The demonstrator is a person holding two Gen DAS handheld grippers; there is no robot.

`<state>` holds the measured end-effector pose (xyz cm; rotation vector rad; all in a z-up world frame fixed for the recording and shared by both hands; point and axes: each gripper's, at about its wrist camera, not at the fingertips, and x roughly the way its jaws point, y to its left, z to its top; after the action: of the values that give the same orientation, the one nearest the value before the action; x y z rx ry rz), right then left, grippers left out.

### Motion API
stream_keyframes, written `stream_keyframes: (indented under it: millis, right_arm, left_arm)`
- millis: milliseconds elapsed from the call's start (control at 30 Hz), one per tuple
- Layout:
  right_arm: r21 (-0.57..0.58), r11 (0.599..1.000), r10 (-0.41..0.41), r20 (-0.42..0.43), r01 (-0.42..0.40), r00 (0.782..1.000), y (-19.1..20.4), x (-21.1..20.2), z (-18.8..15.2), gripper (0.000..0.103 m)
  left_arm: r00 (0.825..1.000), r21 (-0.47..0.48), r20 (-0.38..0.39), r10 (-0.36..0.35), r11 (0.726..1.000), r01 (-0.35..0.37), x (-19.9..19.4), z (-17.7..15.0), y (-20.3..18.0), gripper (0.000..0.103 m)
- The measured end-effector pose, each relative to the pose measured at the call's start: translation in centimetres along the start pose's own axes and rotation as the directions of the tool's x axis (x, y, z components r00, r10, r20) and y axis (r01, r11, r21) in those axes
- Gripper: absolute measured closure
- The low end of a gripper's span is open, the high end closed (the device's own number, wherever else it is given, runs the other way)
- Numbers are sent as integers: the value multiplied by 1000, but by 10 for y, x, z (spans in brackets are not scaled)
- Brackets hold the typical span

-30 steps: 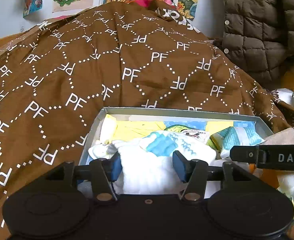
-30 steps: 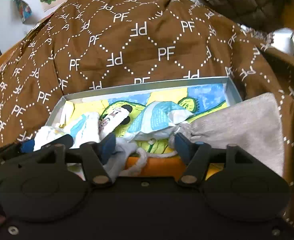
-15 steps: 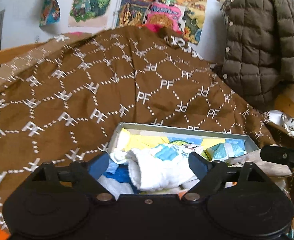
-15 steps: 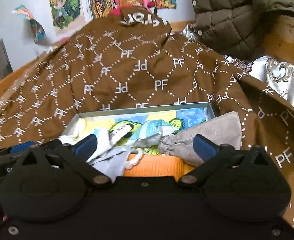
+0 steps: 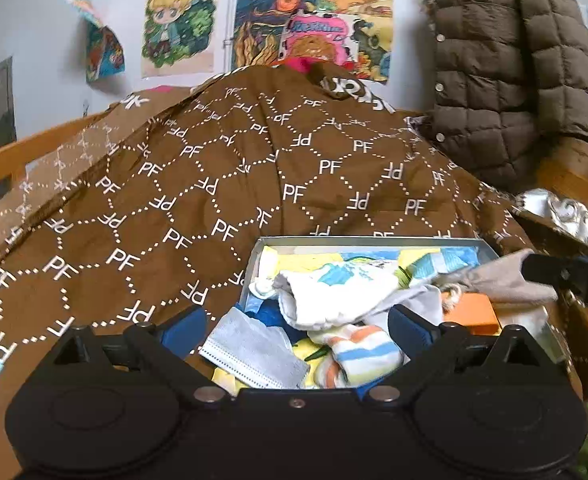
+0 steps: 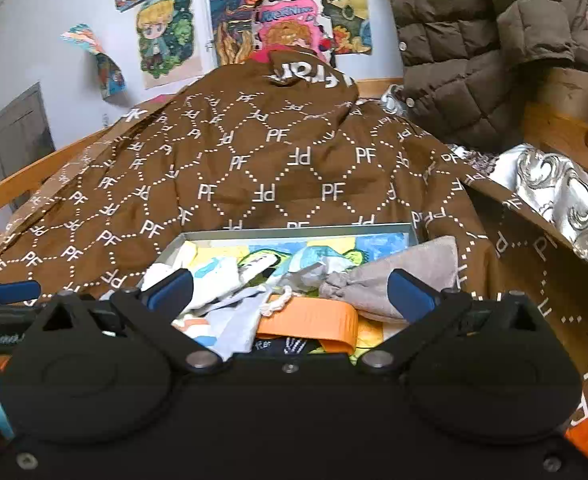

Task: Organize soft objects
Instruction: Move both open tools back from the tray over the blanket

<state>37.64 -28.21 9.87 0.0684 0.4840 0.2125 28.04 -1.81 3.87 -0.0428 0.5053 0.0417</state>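
A shallow grey box (image 5: 370, 242) (image 6: 294, 233) sits on a brown "PF" quilt and holds several soft things: a white and blue sock (image 5: 334, 292), a striped sock (image 5: 364, 354), a grey face mask (image 5: 254, 350), an orange item (image 5: 472, 318) (image 6: 314, 318) and a beige drawstring pouch (image 5: 502, 276) (image 6: 398, 280). My left gripper (image 5: 294, 326) is open and empty above the box's near left end. My right gripper (image 6: 290, 290) is open and empty above the near edge, its fingers astride the pouch and socks.
The brown quilt (image 5: 214, 200) rises in a mound behind the box. A brown quilted jacket (image 5: 506, 72) hangs at the right over a wooden frame. Silver patterned fabric (image 6: 554, 192) lies to the right. Posters cover the back wall.
Both grippers opened, let go of the socks and pouch, and pulled back and up from the box. The white sock and the pouch now lie in the box.
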Motion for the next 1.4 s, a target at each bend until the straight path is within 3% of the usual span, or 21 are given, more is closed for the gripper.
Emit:
stream_keyframes:
  millis: [400, 533, 867, 1233, 1400]
  right_arm:
    - [-12, 1000, 21, -22, -22, 1000, 6, -28, 3, 0]
    - [30, 1000, -5, -28, 6, 1000, 5, -36, -2, 0]
    - [-2, 991, -133, -24, 133, 991, 29, -90, -19, 0]
    - [22, 973, -230, -6, 230, 973, 77, -131, -50, 0]
    - [26, 962, -273, -25, 274, 962, 101, -149, -65, 0]
  left_arm:
    - [998, 87, -55, 1, 996, 4, -36, -20, 7, 5]
    - [998, 85, -53, -26, 996, 31, -43, -30, 11, 5]
    - [996, 106, 15, -91, 990, 89, -74, -39, 34, 4]
    - [990, 30, 38, -139, 990, 138, -95, -56, 53, 1]
    - [989, -21, 3, -151, 988, 151, -102, -65, 62, 1]
